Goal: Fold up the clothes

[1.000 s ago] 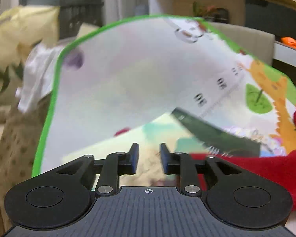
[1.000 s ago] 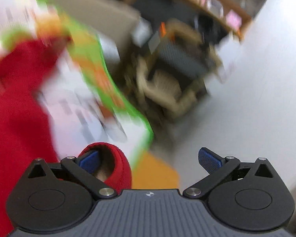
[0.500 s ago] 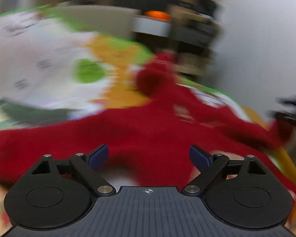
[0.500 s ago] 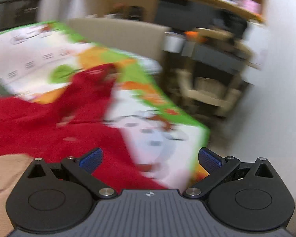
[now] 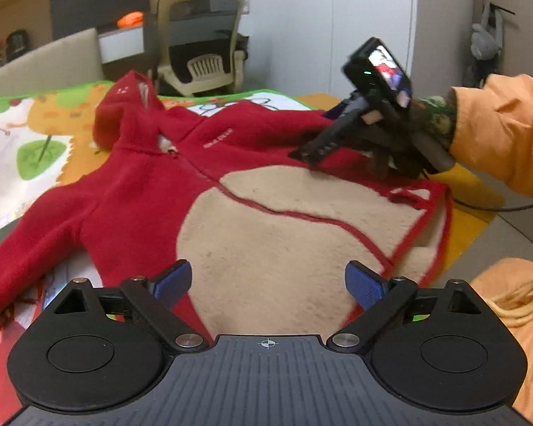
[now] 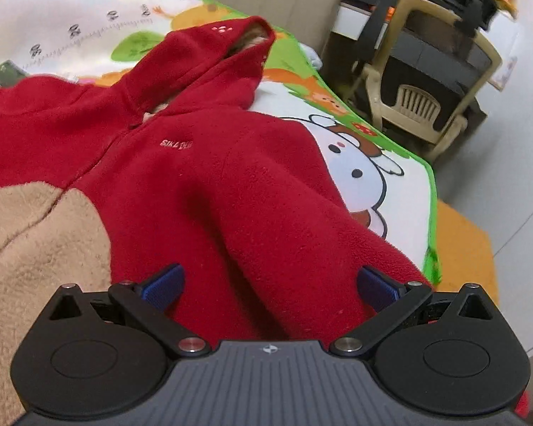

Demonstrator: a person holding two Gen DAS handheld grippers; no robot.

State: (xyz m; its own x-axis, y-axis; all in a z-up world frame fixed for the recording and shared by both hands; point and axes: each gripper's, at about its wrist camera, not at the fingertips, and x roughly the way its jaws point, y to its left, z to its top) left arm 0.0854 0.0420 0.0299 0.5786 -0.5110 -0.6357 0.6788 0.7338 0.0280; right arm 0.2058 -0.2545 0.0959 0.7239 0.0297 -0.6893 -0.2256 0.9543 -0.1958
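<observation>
Both tongs have swung over the fleecy red hoodie (image 5: pixel 135 195), left (image 5: pixel 268 282) and right (image 6: pixel 270 284) gaping, empty.

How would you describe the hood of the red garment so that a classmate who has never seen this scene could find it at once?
Start at the cartoon play mat with the green border, then find the red fleece jacket spread flat on it. At the jacket's far end, nearest the chair, the hood rises in a peak. Unlike the flat sleeves and tan lining, it stands up and carries small pale dots.
</observation>
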